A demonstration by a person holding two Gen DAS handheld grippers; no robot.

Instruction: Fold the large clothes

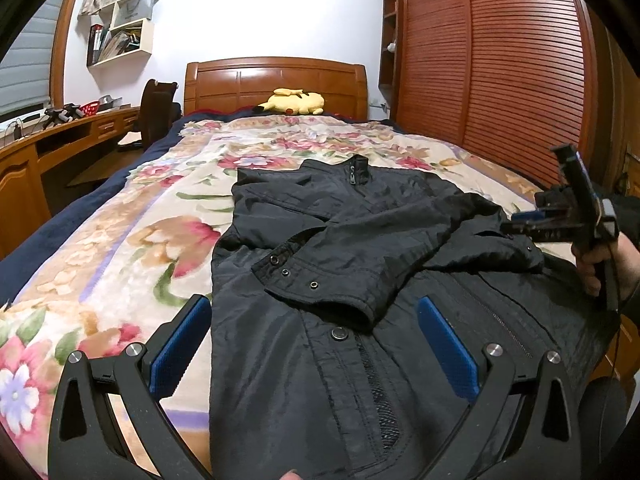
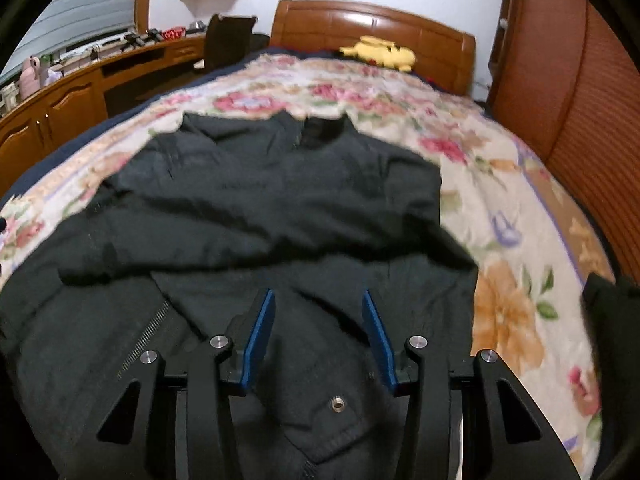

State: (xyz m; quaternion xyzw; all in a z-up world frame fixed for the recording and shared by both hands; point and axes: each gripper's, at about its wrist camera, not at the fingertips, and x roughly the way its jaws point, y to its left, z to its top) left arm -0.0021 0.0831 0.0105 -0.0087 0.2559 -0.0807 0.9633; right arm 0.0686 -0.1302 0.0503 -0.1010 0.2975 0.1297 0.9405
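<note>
A black jacket [image 1: 360, 248] lies face up on the floral bedspread [image 1: 132, 240], collar toward the headboard, with one sleeve folded across its chest. My left gripper [image 1: 314, 312] is open and empty above the jacket's lower front, its blue pads wide apart. My right gripper [image 2: 318, 300] is open and empty above the jacket [image 2: 260, 208], pads partly apart. The right gripper also shows in the left wrist view [image 1: 572, 216], held in a hand at the jacket's right edge.
A yellow plush toy [image 1: 294, 102] lies by the wooden headboard [image 1: 276, 80]. A wooden desk [image 1: 60, 140] and a chair [image 1: 158, 108] stand left of the bed. A slatted wardrobe [image 1: 500, 72] stands to the right.
</note>
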